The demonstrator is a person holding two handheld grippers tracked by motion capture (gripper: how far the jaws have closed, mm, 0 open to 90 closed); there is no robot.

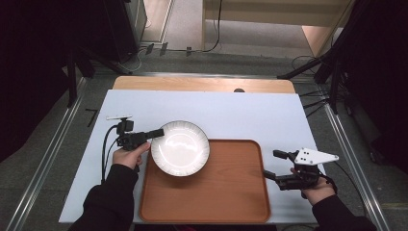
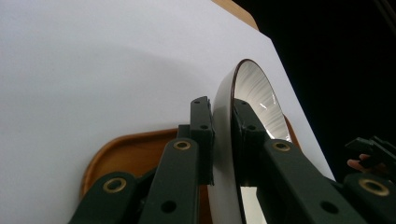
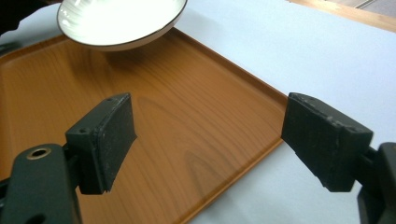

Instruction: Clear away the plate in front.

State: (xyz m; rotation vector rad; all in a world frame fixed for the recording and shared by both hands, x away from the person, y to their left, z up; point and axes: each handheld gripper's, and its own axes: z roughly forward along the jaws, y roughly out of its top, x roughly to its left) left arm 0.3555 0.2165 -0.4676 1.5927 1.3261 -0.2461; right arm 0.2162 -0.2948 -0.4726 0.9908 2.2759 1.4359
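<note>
A white plate (image 1: 180,147) held over a brown tray (image 1: 211,192)

The left gripper (image 1: 155,133) pinches the plate's rim tight, above the tray's far left corner. The right gripper (image 1: 275,165) waits with jaws wide apart by the tray's right edge on the desk (image 1: 226,110).

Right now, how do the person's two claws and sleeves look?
Both claws are black. The left claw trails a black cable looping beside the hand. The right claw carries a light grey three-cornered plate with small dark holes. In the gripper views, the black fingers show brass-coloured rivets. The sleeves are black.
</note>
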